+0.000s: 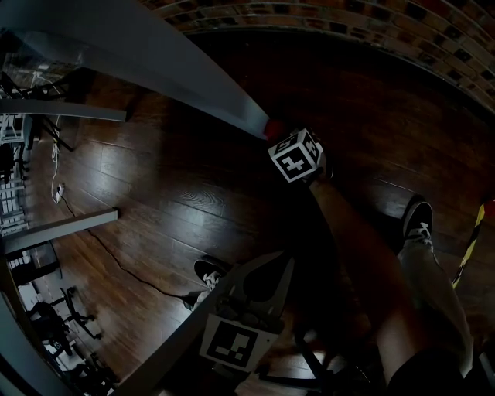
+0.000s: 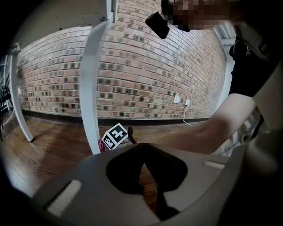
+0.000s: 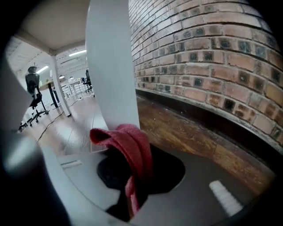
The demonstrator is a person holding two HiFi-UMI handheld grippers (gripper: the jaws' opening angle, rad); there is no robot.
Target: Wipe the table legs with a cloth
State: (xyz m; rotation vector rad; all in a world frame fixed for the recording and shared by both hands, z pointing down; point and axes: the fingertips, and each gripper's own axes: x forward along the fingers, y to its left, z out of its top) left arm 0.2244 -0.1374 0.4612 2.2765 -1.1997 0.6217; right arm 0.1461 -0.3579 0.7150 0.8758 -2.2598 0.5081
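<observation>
A white table leg rises from the dark wood floor close to a brick wall. My right gripper is shut on a red cloth, and the cloth's bunched top lies against the foot of that leg. In the head view the same leg slants down to the cloth, with the right gripper just behind it. The left gripper is shut and holds nothing. It hangs back, low, pointing at the leg and at the cloth.
The brick wall runs close behind the leg. Two more table legs stand to the left, with a cable on the floor and an office chair. The person's shoes rest on the floor nearby.
</observation>
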